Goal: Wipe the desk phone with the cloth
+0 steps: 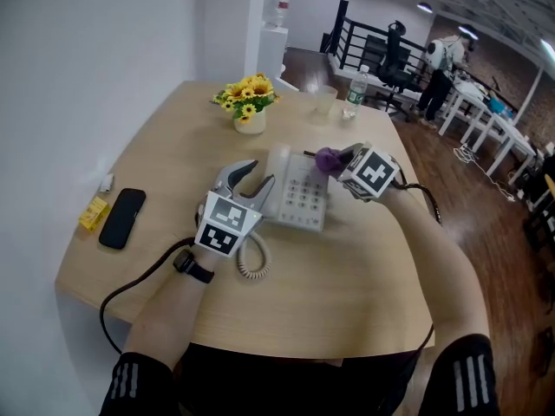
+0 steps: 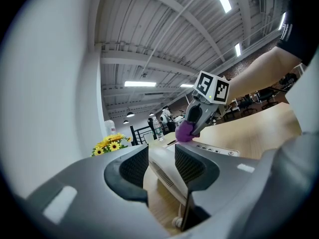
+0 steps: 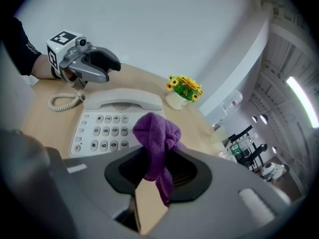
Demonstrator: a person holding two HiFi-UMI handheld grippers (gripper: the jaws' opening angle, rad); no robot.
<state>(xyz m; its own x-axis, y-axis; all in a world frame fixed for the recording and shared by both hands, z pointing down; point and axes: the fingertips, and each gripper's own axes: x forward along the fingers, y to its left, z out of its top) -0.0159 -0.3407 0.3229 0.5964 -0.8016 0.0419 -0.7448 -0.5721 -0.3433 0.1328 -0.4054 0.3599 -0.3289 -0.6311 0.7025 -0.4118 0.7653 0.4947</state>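
The white desk phone (image 1: 302, 196) lies mid-desk, its handset (image 1: 277, 173) resting in the cradle on its left side. My right gripper (image 1: 336, 161) is shut on a bunched purple cloth (image 3: 155, 136) and holds it just above the phone's far right corner, over the keypad (image 3: 102, 132). The left gripper view shows the cloth (image 2: 184, 131) at the phone's top edge. My left gripper (image 1: 250, 178) is open at the phone's left side. The handset's edge (image 2: 167, 171) runs through the gap between its jaws, against the right pad (image 2: 192, 164).
A coiled cord (image 1: 253, 263) trails from the phone toward me. At the far edge stand a pot of sunflowers (image 1: 249, 102), a clear cup (image 1: 324, 100) and a water bottle (image 1: 354, 92). A black smartphone (image 1: 122, 217) and a yellow pack (image 1: 94, 213) lie left, by the wall.
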